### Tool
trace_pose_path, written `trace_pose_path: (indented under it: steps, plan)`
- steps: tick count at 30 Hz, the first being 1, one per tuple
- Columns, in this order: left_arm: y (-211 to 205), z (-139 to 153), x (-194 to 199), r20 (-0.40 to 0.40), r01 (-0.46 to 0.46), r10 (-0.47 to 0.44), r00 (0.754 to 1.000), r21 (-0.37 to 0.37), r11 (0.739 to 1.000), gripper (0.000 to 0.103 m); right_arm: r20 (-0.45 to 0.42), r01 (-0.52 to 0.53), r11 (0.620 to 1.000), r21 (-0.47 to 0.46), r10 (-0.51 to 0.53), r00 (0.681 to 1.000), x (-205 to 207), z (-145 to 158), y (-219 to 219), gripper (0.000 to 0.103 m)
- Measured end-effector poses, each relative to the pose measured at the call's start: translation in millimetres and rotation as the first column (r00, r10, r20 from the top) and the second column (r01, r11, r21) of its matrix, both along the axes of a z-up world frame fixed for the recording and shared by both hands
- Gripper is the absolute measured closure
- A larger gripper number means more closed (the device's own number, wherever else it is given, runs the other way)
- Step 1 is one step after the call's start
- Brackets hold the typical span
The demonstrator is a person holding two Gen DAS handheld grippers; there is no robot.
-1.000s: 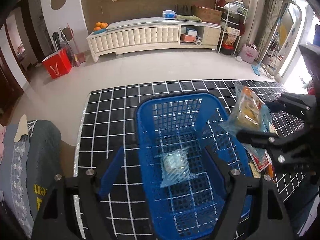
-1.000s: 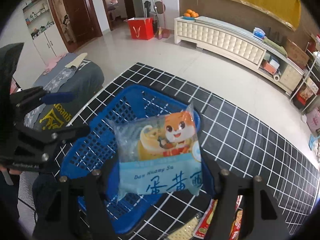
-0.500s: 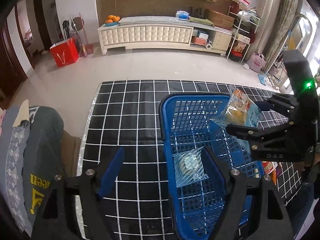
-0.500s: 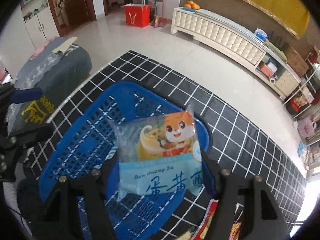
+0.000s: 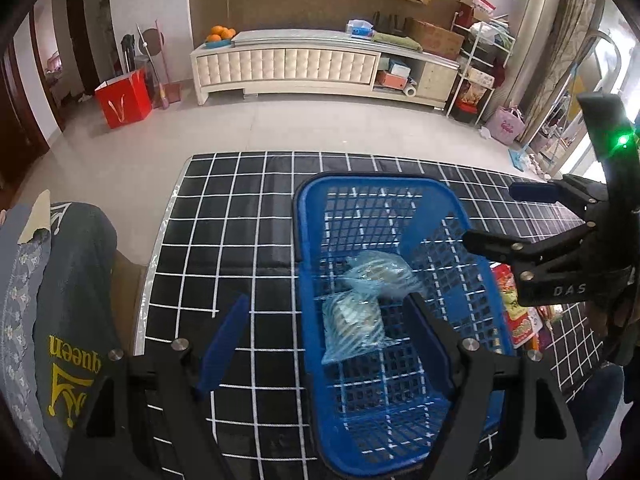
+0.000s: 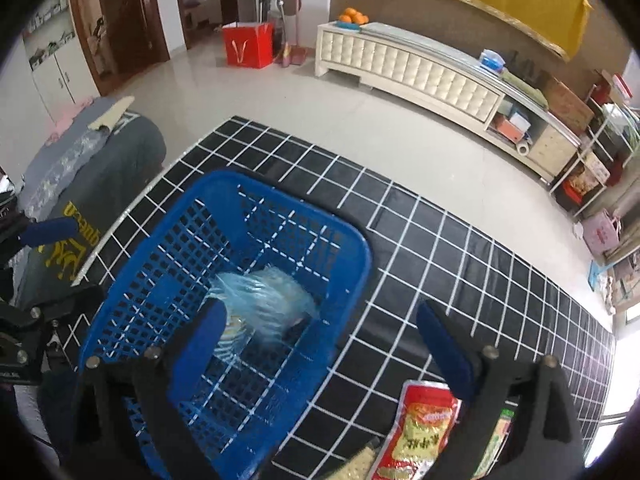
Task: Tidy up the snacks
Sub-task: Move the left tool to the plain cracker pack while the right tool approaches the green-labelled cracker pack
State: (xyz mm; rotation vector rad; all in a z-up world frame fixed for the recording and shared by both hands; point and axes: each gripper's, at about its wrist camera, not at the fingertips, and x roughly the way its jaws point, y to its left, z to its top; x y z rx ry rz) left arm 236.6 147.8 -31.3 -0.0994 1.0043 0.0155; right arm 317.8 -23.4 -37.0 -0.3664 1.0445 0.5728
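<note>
Both my jaws stand spread wide and grip nothing: my right gripper (image 6: 320,332) hangs over the near right rim of the blue basket (image 5: 304,240), my left gripper (image 5: 328,320) over its left side. Two clear-wrapped snack packs (image 5: 360,304) lie touching on the basket floor, the upper one blurred in my right view, while a red snack packet (image 6: 424,428) lies on the black grid-patterned table (image 5: 240,208) just right of the basket
</note>
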Motion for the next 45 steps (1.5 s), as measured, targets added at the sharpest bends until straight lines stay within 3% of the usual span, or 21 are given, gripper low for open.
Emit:
trace_pose_path:
  steps: [14,20,25,34,41,45]
  plan:
    - [-62,38,-24,0.052,0.059,-0.061,0.997,0.031,0.998,0.025,0.063,0.052,0.997,0.064,-0.056,0.996,-42,52,-68,0.005]
    - [-99,45,-32,0.056,0.090,-0.094,0.994,0.068,0.994,0.025,0.072,0.101,0.992,0.078,-0.107,0.992,-59,62,-106,0.005]
    - [-132,42,-33,0.046,0.142,-0.145,0.988,0.057,0.988,0.025,0.064,0.157,0.983,0.094,-0.163,0.985,-68,65,-142,0.005]
    - [-200,32,-33,0.032,0.273,-0.274,0.961,0.035,0.961,0.025,0.036,0.239,0.967,0.090,-0.243,0.969,-82,52,-197,0.005]
    - [-239,19,-34,0.037,0.297,-0.299,0.953,0.059,0.953,0.025,-0.017,0.292,0.950,0.107,-0.292,0.956,-88,25,-240,0.005]
    - [-259,3,-35,0.018,0.301,-0.303,0.953,0.077,0.950,0.017,-0.072,0.328,0.938,0.113,-0.321,0.944,-89,3,-261,0.005]
